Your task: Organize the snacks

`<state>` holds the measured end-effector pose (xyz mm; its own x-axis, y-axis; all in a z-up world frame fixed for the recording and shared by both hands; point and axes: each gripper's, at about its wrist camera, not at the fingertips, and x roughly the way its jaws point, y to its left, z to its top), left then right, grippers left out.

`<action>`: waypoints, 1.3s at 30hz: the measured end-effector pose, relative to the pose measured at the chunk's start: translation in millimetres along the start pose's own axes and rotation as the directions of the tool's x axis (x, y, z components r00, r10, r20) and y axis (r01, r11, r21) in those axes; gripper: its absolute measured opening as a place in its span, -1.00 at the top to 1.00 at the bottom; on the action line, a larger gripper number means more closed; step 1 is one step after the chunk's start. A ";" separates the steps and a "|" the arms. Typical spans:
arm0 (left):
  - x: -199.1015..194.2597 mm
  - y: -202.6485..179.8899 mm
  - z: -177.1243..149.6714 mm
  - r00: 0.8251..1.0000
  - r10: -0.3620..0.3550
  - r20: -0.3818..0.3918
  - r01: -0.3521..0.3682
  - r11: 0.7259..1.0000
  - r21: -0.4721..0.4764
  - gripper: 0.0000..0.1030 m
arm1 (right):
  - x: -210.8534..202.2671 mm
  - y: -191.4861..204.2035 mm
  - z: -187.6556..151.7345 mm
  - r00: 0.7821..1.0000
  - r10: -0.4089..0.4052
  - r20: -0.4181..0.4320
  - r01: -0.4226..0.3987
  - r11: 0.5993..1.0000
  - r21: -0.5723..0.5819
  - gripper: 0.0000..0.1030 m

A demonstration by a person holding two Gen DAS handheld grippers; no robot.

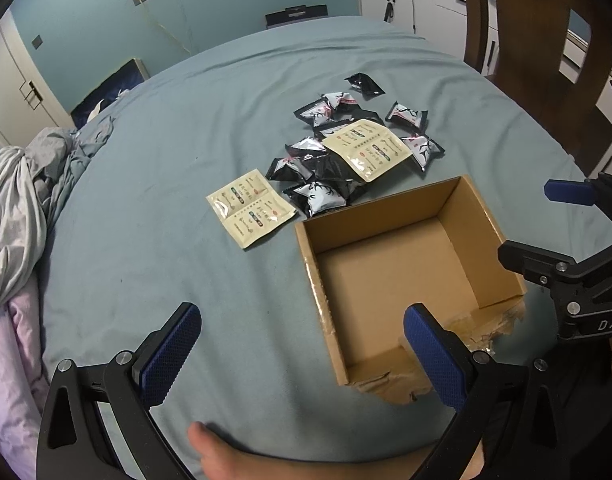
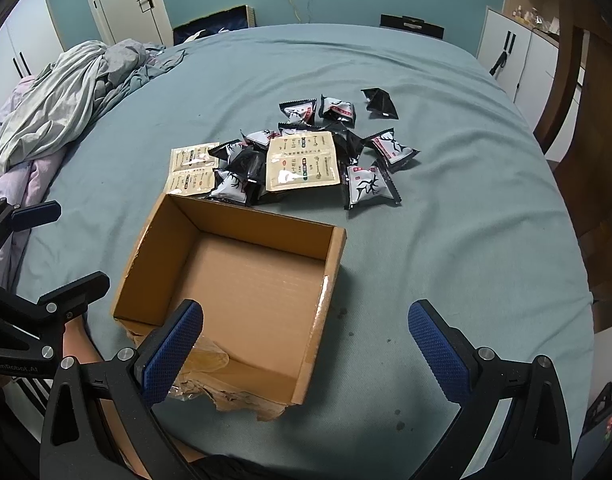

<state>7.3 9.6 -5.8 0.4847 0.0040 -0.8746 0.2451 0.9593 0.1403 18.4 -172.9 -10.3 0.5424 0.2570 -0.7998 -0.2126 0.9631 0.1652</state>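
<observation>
An empty brown cardboard box (image 1: 402,280) (image 2: 242,296) lies open on the blue-grey bed sheet. Behind it is a pile of black-and-white snack packets (image 1: 318,196) (image 2: 368,186), with a beige sachet (image 1: 366,154) (image 2: 302,164) on top. A second beige sachet (image 1: 250,212) (image 2: 190,168) lies flat to the left of the pile. My left gripper (image 1: 302,352) is open and empty, near the box's left front corner. My right gripper (image 2: 306,352) is open and empty, over the box's right front corner. Each gripper shows at the edge of the other's view.
Crumpled grey and pink bedding (image 1: 22,208) (image 2: 58,112) is heaped on the bed's left side. A wooden chair (image 1: 538,36) (image 2: 586,120) stands at the right. White cabinets (image 1: 410,0) line the far wall. The box's front flap (image 2: 234,396) is torn.
</observation>
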 end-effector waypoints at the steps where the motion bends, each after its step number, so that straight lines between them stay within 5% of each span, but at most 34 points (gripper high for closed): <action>1: 0.6 0.2 -0.2 1.000 -0.001 -0.002 0.001 1.000 -0.001 -1.00 | -0.4 1.0 -0.3 1.000 -0.001 -0.001 0.001 1.000 -0.001 -1.00; 29: 6.2 10.9 7.9 0.999 -0.041 -0.036 0.039 0.999 -0.038 -1.00 | -1.4 -0.5 0.6 1.000 -0.022 -0.007 0.022 1.000 0.015 -1.00; 39: 74.2 72.2 47.9 0.977 -0.113 -0.182 0.060 0.961 -0.270 -1.00 | 6.2 -6.7 5.7 1.000 -0.009 -0.028 0.010 0.999 0.037 -1.00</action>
<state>101.1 65.5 -38.4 0.2928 -0.0525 -0.9547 0.0379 0.9983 -0.0433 27.8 -177.3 -13.1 0.5210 0.2457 -0.8174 -0.1768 0.9680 0.1783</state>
